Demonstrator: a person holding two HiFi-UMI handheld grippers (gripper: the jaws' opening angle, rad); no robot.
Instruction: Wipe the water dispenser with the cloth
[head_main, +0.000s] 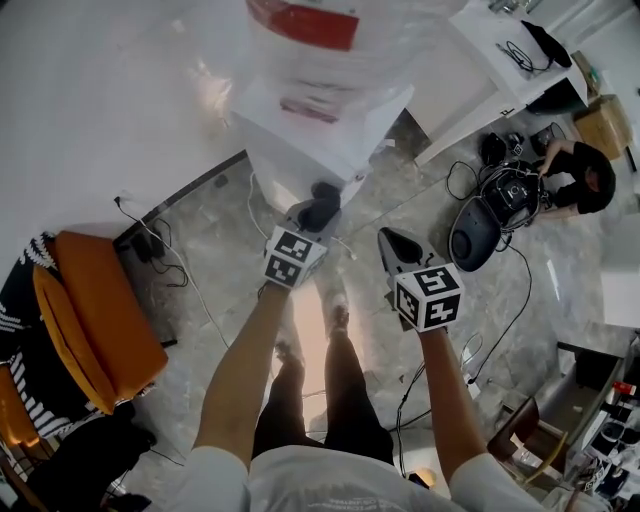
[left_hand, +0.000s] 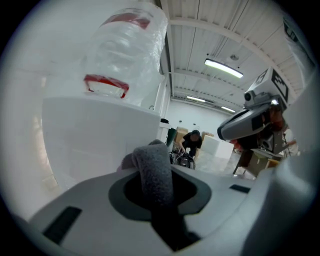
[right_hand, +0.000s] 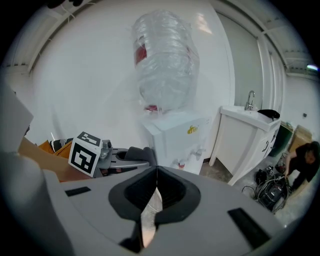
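Observation:
The white water dispenser (head_main: 310, 125) stands against the wall with a clear bottle (head_main: 320, 40) on top. It fills the left gripper view, dispenser (left_hand: 95, 140) below and bottle (left_hand: 125, 55) above. My left gripper (head_main: 308, 222) is shut on a dark grey cloth (head_main: 322, 205), held just in front of the dispenser's lower front. The cloth (left_hand: 152, 162) sticks out between the left gripper's (left_hand: 156, 186) jaws. My right gripper (head_main: 392, 242) hovers beside it, shut and empty. The right gripper view shows the right gripper (right_hand: 156, 176), the dispenser (right_hand: 175, 135) and the cloth (right_hand: 137, 152).
A white sink cabinet (head_main: 490, 70) stands right of the dispenser. An orange chair (head_main: 95, 320) is at the left, with cables (head_main: 185, 275) on the stone floor. A person in black (head_main: 585, 180) crouches by equipment (head_main: 485, 225) at the right.

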